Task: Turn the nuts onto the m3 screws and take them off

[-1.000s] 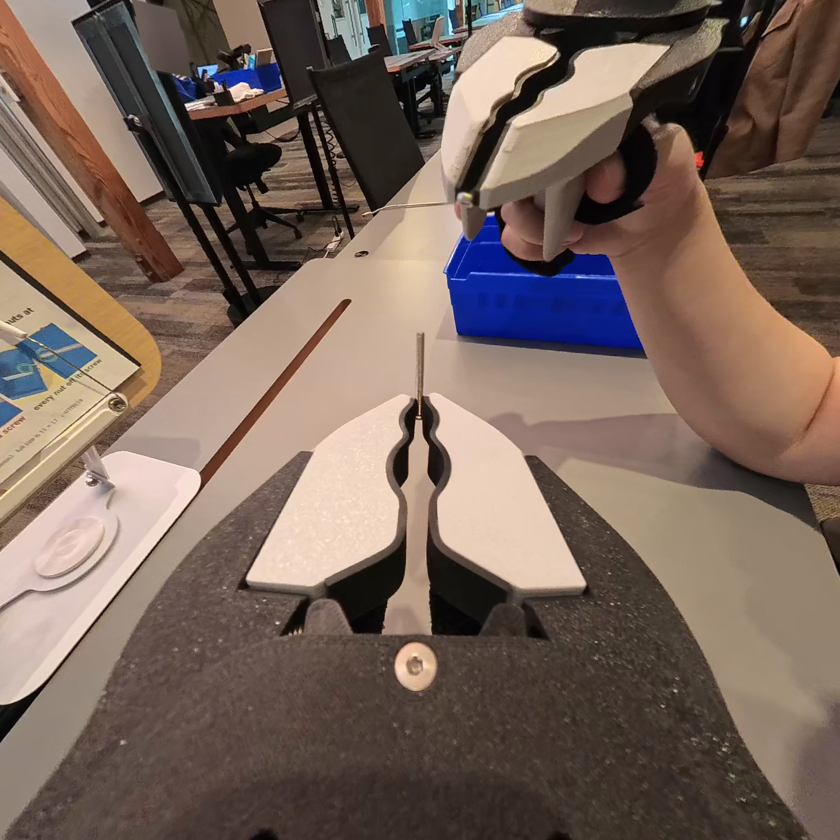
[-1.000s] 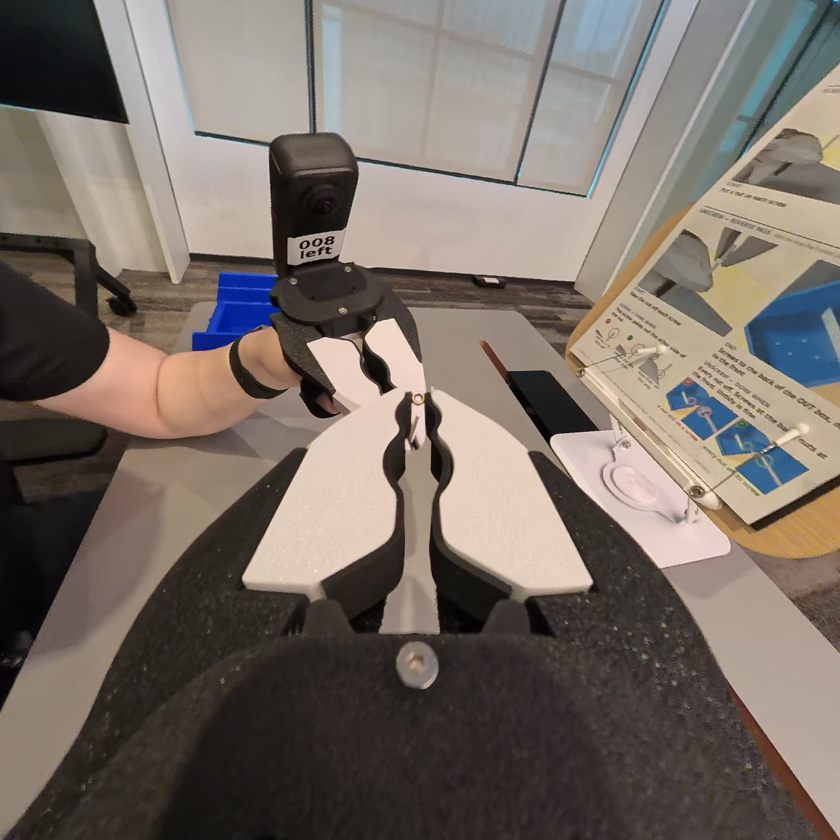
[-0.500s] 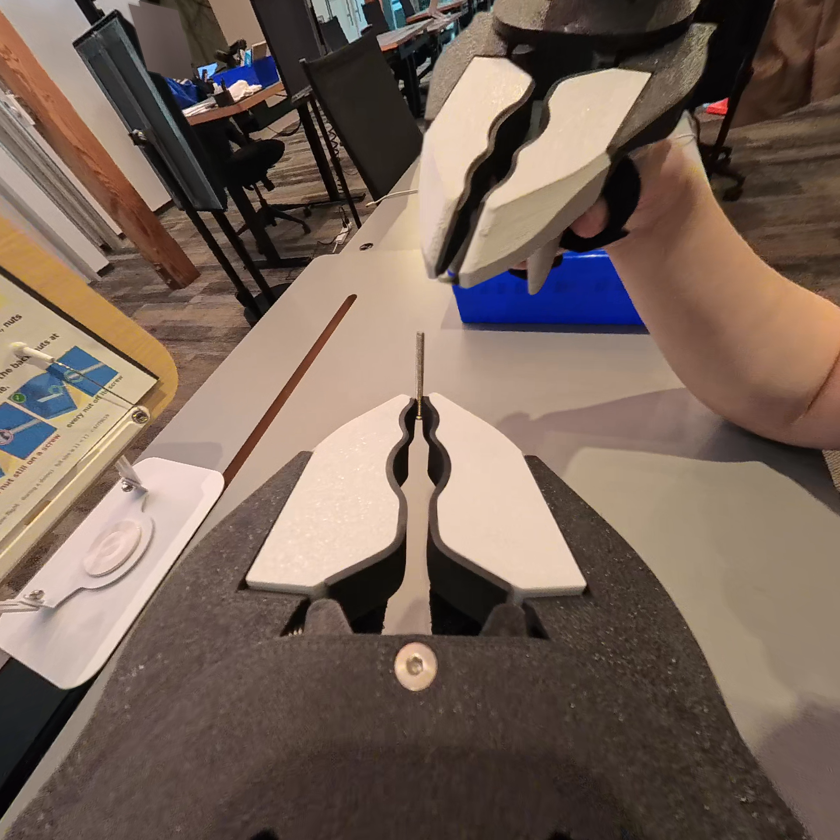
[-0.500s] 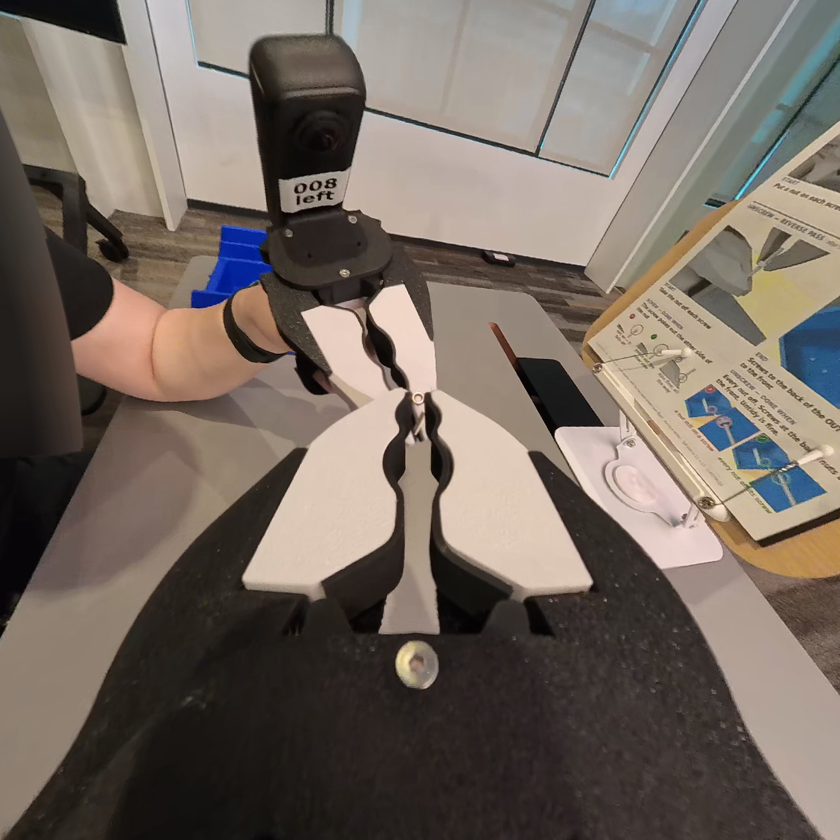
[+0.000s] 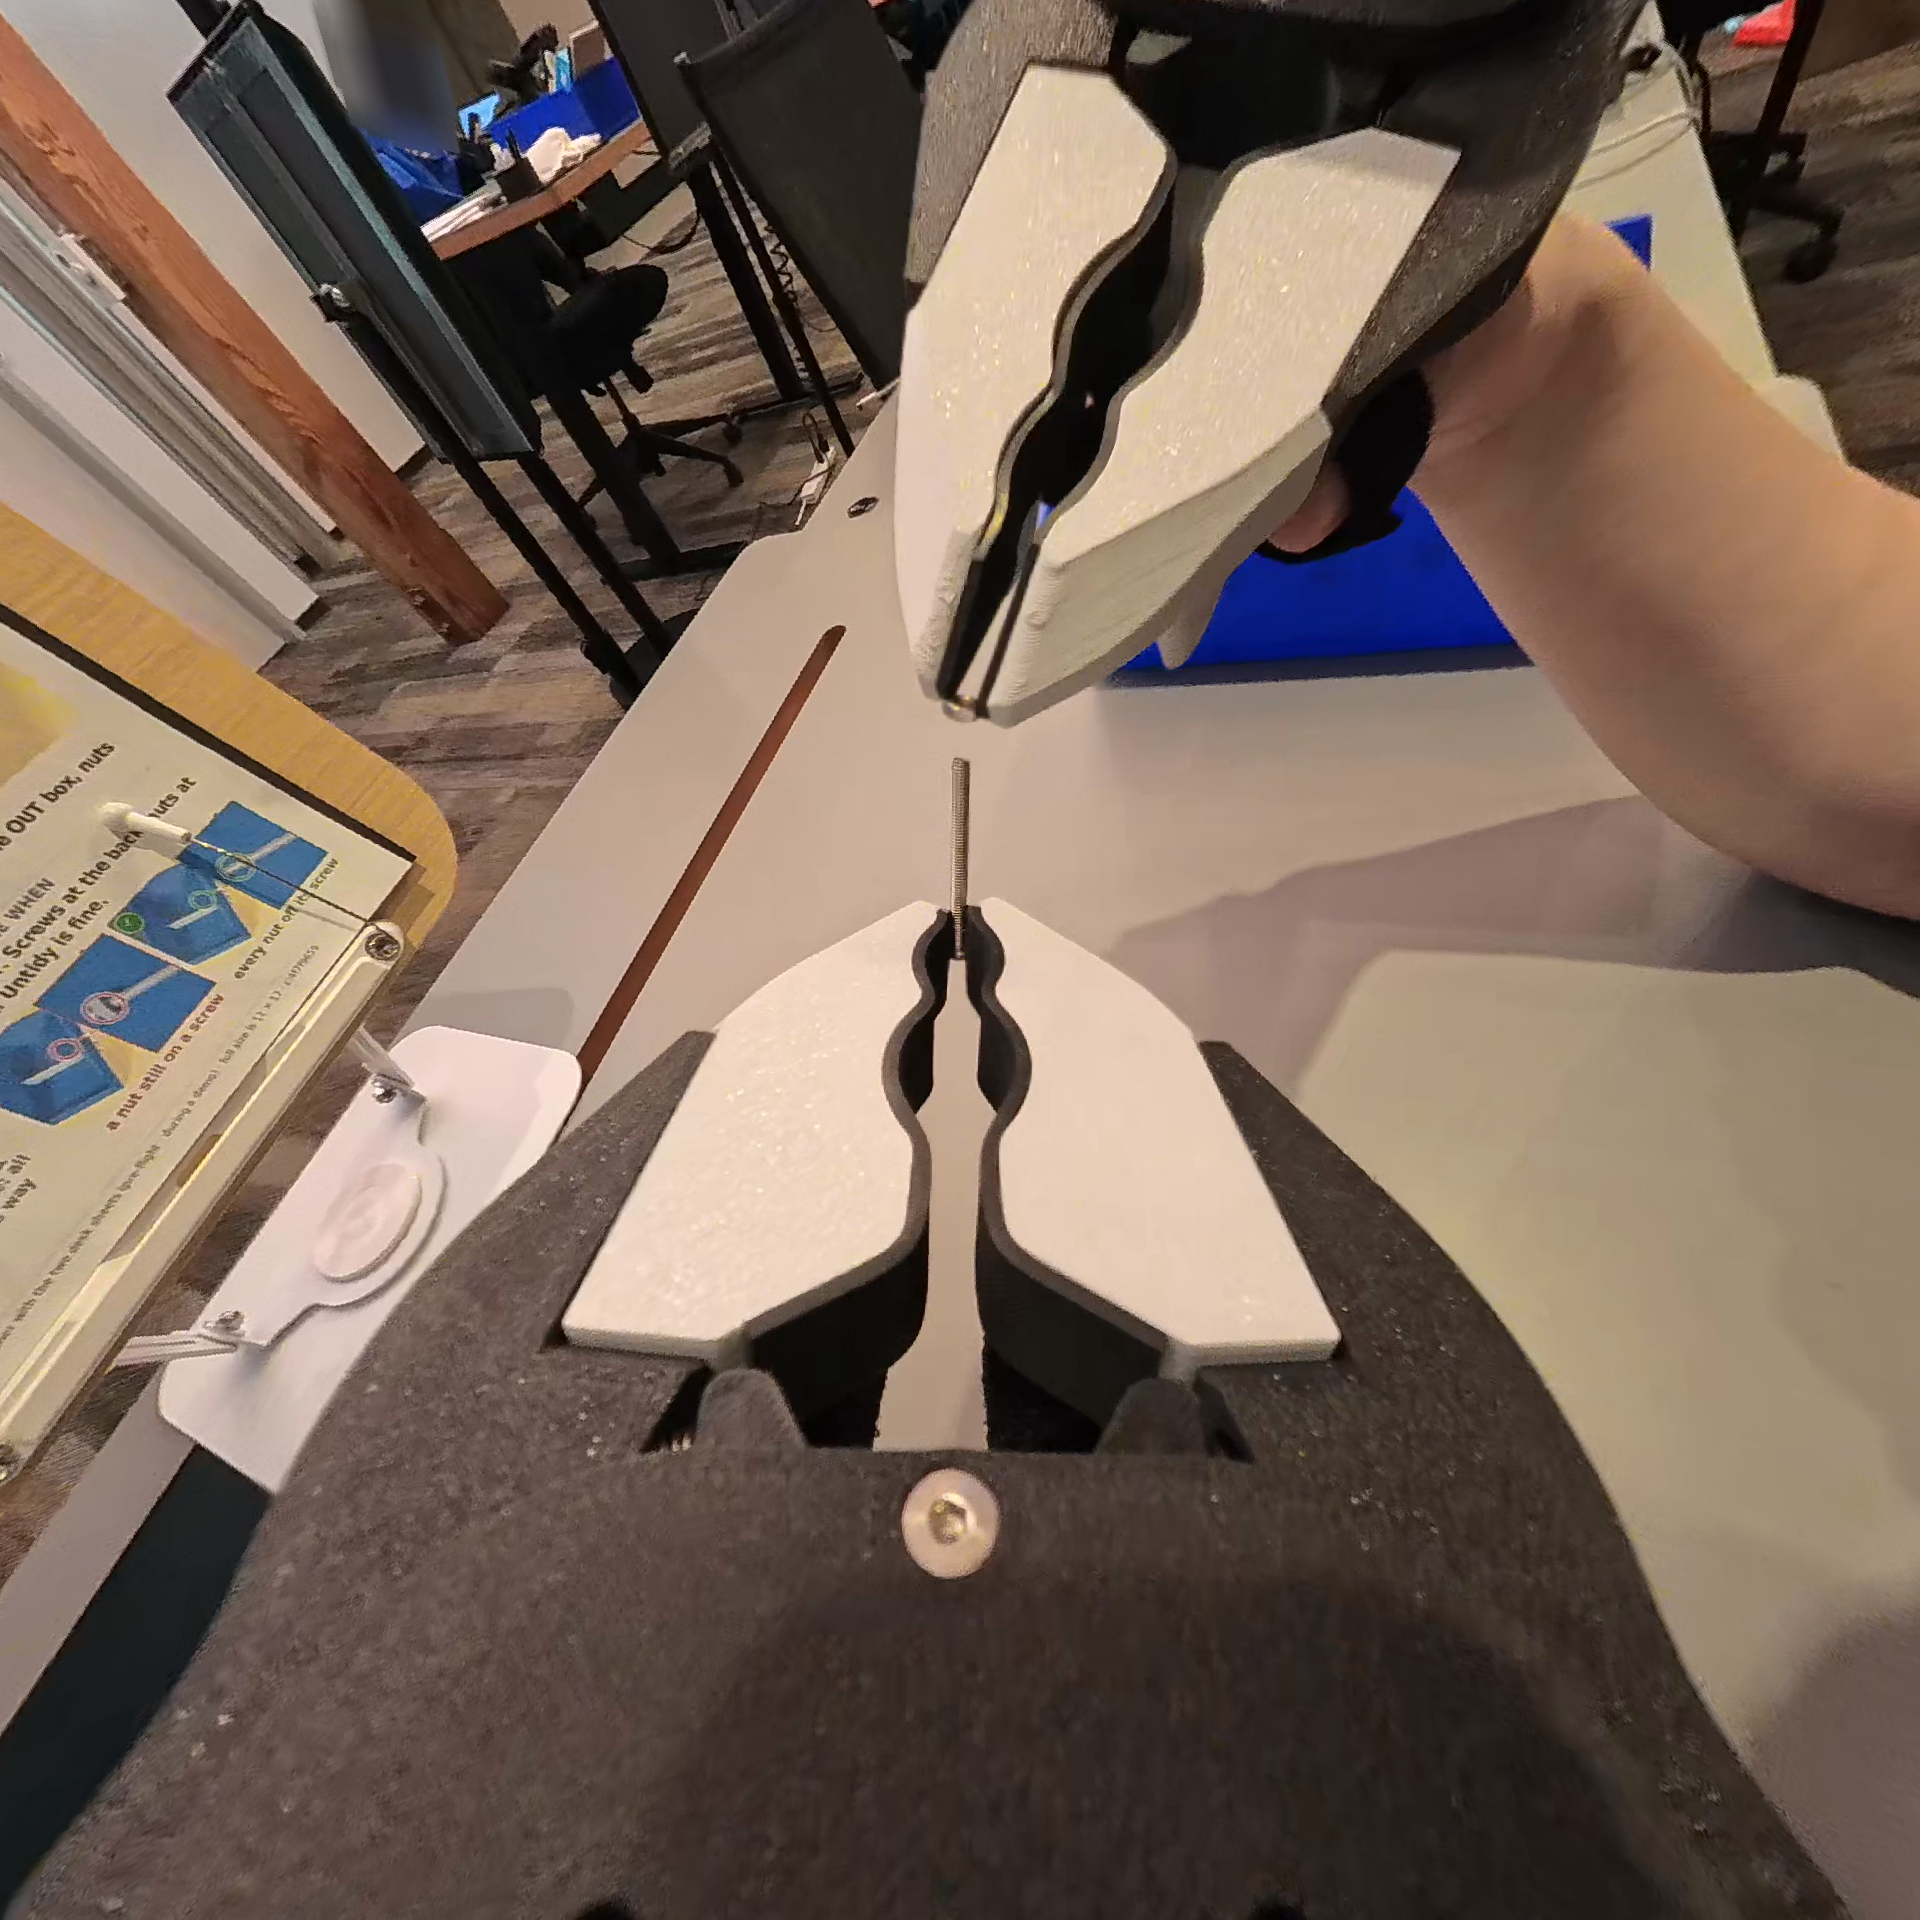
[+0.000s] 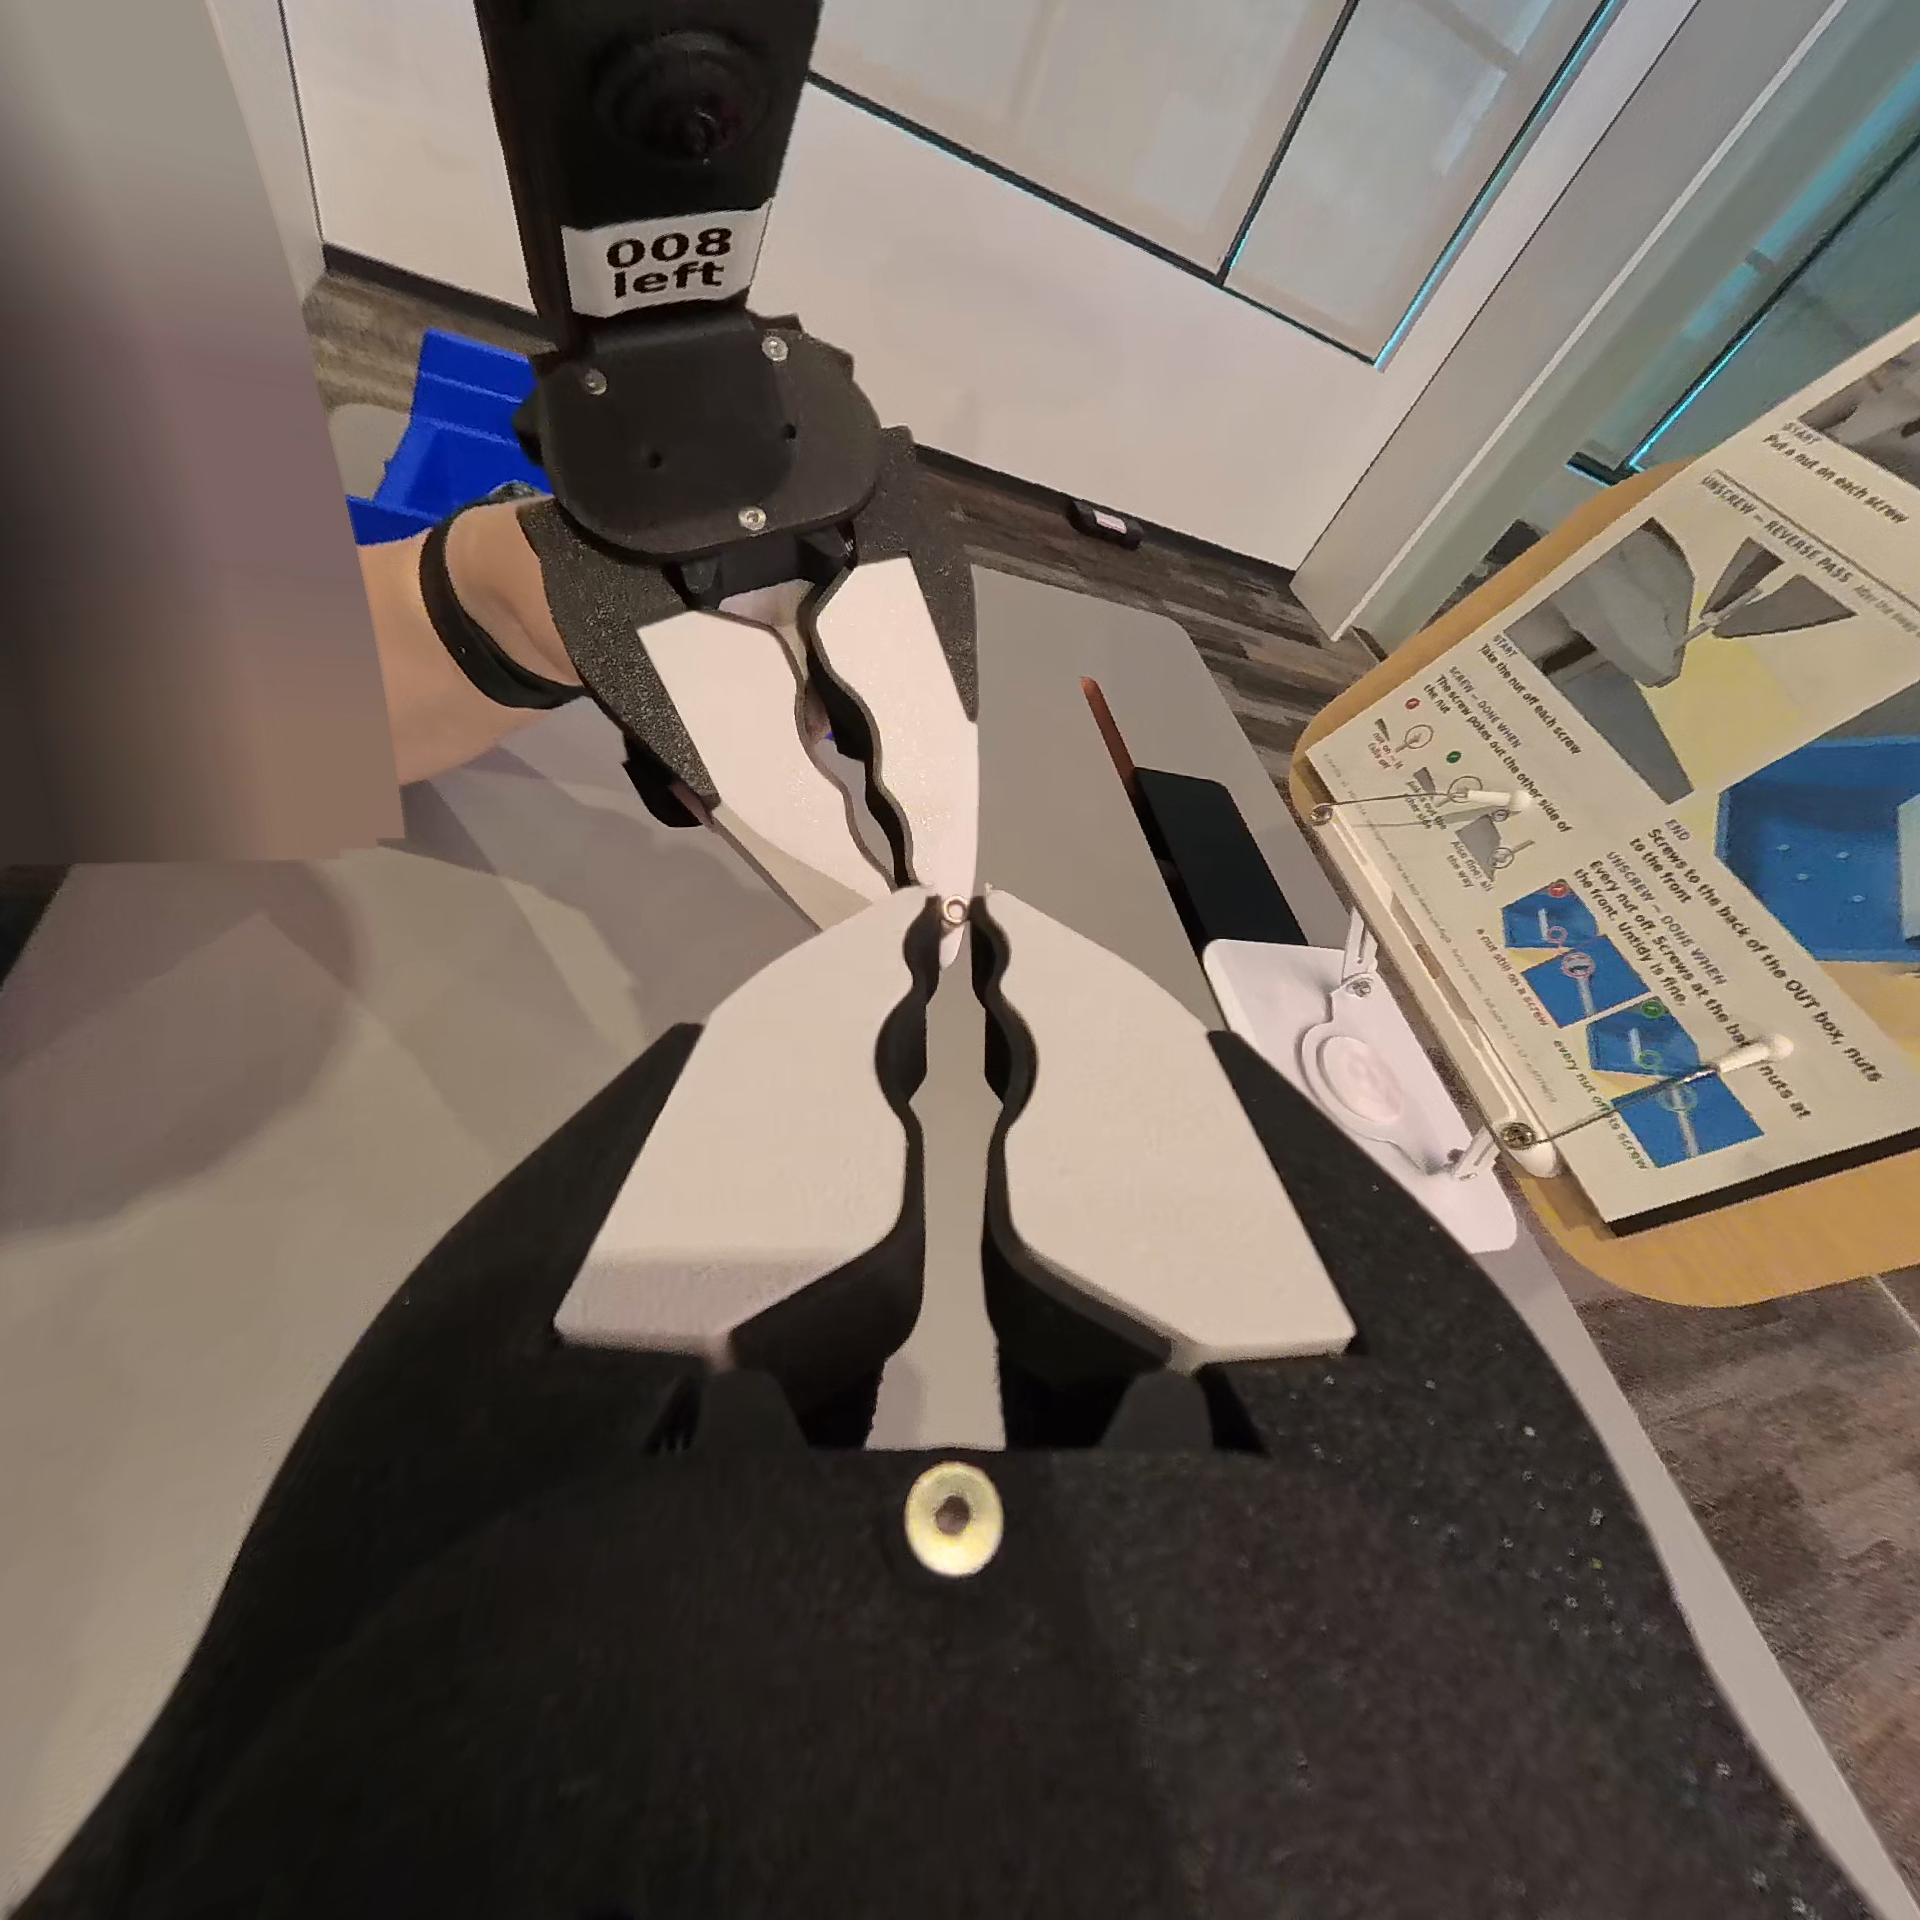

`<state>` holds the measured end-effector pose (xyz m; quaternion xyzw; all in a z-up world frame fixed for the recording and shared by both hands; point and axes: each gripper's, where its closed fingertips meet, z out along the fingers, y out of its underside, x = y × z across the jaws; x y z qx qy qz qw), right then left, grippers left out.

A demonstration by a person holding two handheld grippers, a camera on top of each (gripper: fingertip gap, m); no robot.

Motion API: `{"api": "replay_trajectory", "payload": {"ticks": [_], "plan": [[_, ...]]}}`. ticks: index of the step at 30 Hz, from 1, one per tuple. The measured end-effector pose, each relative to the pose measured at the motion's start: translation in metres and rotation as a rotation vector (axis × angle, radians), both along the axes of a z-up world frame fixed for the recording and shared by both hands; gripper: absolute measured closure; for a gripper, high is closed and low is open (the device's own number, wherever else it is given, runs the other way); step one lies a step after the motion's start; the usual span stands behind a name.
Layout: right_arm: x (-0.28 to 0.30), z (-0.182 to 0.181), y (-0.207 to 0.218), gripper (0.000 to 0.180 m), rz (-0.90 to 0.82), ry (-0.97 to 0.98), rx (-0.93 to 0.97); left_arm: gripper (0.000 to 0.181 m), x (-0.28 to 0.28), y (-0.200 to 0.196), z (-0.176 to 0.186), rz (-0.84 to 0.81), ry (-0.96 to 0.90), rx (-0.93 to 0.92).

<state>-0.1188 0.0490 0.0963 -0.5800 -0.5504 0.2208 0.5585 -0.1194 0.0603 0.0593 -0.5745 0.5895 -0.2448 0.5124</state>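
Your left gripper (image 5: 957,914) is clenched on the screw (image 5: 957,847), which stands straight up out of the fingertips toward 12 o'clock, thread end free. Your right gripper (image 5: 971,698) comes down from 1 o'clock, pinching a small nut (image 5: 963,709) at its very tip; the nut sits just above the screw's end, a sliver of grey table (image 5: 1195,790) showing between them, so they are apart. In the right wrist view the nut (image 6: 955,911) sits between the tips of your right gripper (image 6: 957,914), with the left gripper's white fingers (image 6: 914,717) meeting it from 12 o'clock.

A blue bin (image 5: 1351,613) sits at 2 o'clock behind your right hand (image 5: 1507,416); you cannot see what it holds. A second blue bin (image 6: 457,436) shows at 10 o'clock in the right wrist view, contents hidden. An instruction board (image 5: 156,956) leans at 9 o'clock.
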Motion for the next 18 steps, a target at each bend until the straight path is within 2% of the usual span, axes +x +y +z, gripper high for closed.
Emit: {"api": "replay_trajectory", "payload": {"ticks": [7,18], "plan": [[-0.0016,-0.0085,-0.0010,0.175,0.001,-0.060,0.009,0.179,0.0011,-0.0028,-0.0028,0.000,0.032,0.036],[-0.0012,-0.0051,-0.0039,0.175,0.020,-0.040,0.016,0.179,-0.0010,-0.0054,0.0023,-0.021,0.006,0.017]]}}
